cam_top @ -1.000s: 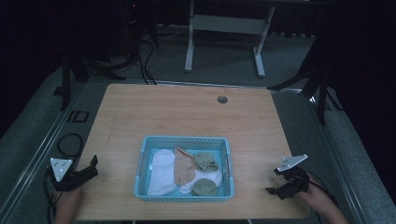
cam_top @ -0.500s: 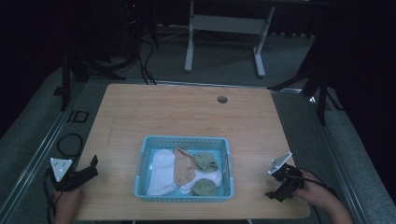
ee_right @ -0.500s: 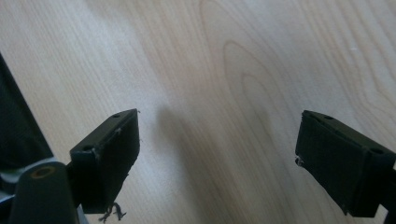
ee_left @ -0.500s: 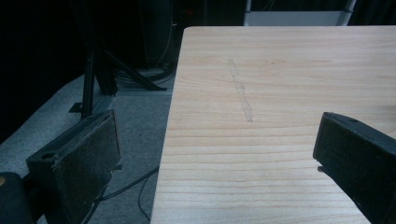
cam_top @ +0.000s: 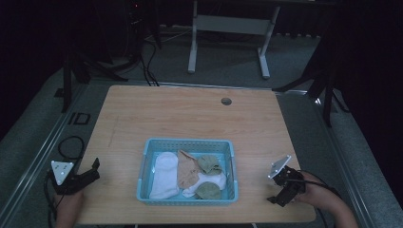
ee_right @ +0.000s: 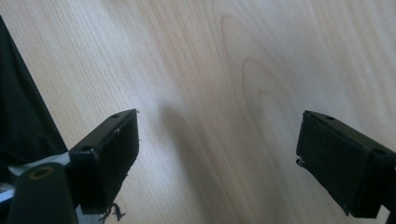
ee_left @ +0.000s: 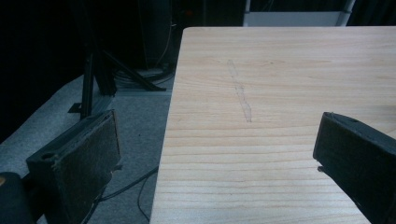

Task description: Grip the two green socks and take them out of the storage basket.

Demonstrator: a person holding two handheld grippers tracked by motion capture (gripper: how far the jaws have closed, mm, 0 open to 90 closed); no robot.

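the left hand-held gripper (cam_top: 90,172) sits at the near left corner of the tabletop (cam_top: 190,114), held by a hand (cam_top: 69,209) that comes up from the bottom edge, a grey three-cornered plate on its back end. in the left gripper view its jaws stand wide apart, released, with nothing between them; one jaw hangs past the tabletop's left edge over grey floor (ee_left: 135,121), the other over bare wood. that view also picks out a faint pencil-like streak (ee_left: 240,91) on the wood and black stand legs (ee_left: 100,70) on the floor beside the tabletop.

the right hand-held gripper (cam_top: 280,190) is at the near right corner, held by the other hand (cam_top: 316,192), tilted so its plate faces up and left. the right gripper view looks almost straight down at wood grain, jaws spread and released, holding nothing.

the high view adds what neither gripper view takes in: a blue basket (cam_top: 187,145) on the near middle of the tabletop, between the two grippers and well apart from both. inside it lie a white cloth (cam_top: 164,175) on the left, a tan cloth (cam_top: 187,171) in the middle, and two green-grey bundles (cam_top: 209,164) on the right over more white cloth. a round hole (cam_top: 226,101) shows near the far edge, and a white frame (cam_top: 228,28) stands on the floor beyond.
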